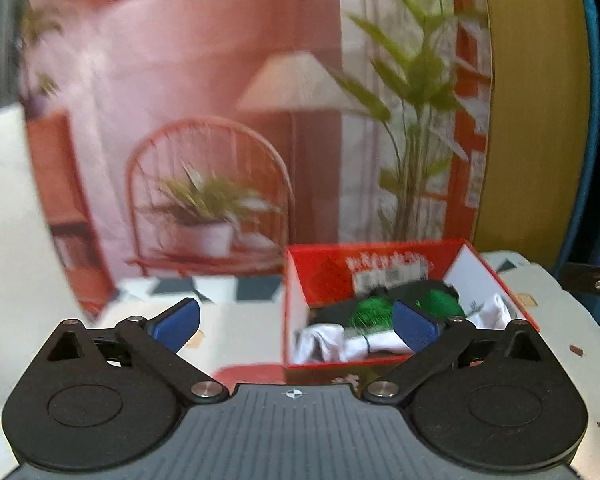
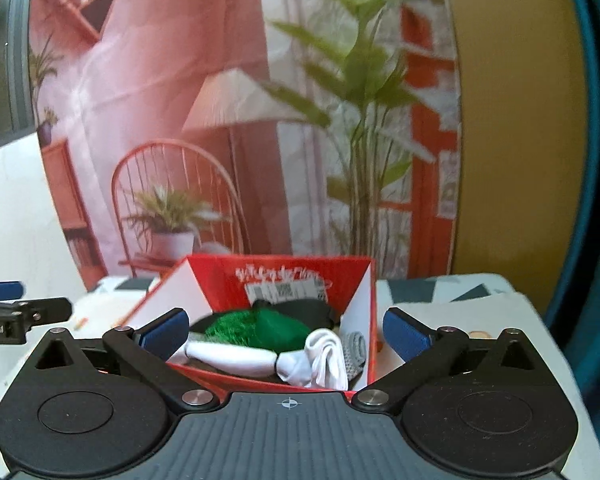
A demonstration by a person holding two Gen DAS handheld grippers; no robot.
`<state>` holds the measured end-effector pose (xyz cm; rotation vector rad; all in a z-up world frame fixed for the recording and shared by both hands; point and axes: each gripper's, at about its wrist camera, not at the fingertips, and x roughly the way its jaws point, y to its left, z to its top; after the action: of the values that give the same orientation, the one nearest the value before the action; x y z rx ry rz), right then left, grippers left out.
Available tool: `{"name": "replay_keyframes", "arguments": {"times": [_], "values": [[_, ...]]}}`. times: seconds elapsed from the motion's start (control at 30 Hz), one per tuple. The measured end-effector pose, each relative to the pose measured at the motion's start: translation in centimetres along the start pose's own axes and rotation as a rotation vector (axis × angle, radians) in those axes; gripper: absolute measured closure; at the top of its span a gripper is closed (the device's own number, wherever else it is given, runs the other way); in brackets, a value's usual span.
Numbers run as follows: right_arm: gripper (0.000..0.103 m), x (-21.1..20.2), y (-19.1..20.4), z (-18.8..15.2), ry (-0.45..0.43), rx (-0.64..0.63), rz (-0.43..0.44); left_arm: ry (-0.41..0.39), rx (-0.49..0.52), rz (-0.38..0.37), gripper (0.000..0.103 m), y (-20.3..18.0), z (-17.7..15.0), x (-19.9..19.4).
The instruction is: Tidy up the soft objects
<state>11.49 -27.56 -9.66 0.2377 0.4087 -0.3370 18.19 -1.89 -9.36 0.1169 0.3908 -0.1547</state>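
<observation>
A red cardboard box (image 1: 296,280) stands on the table, right of centre in the left wrist view and straight ahead in the right wrist view (image 2: 374,308). It holds soft things: a green fuzzy piece (image 2: 256,328), white rolled socks (image 2: 324,356), a grey patterned cloth (image 2: 356,352) and a dark item (image 2: 300,308). The green piece (image 1: 370,310) and white cloth (image 1: 324,340) also show in the left wrist view. My left gripper (image 1: 296,322) is open and empty, just before the box. My right gripper (image 2: 286,332) is open and empty, its fingers either side of the box's near end.
A printed backdrop of a room with a chair and plants (image 2: 172,208) hangs behind the table. The table (image 1: 548,320) has a white cover with dark triangles. The left gripper's arm (image 2: 20,312) shows at the left edge of the right wrist view.
</observation>
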Motion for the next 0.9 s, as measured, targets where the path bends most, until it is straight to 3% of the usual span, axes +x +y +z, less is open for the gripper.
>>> {"name": "replay_keyframes", "arguments": {"times": [0.17,0.47,0.63,0.9], "values": [[0.000,-5.4,1.6,2.0,-0.057,0.013,0.000,-0.087,-0.048,-0.013,0.000,0.4,1.8,-6.7],[0.000,-15.8,5.0,4.1,-0.164,-0.022,-0.017,-0.161,-0.064,0.060,0.000,0.1,3.5,-16.4],[0.000,-19.2,5.3,4.6,-0.195,0.001,-0.010,-0.173,-0.033,0.098,0.000,-0.7,3.6,-18.1],[0.000,-20.1,5.4,4.3,-0.185,-0.014,-0.045,-0.171,-0.046,0.108,0.000,-0.5,3.4,-18.2]]}}
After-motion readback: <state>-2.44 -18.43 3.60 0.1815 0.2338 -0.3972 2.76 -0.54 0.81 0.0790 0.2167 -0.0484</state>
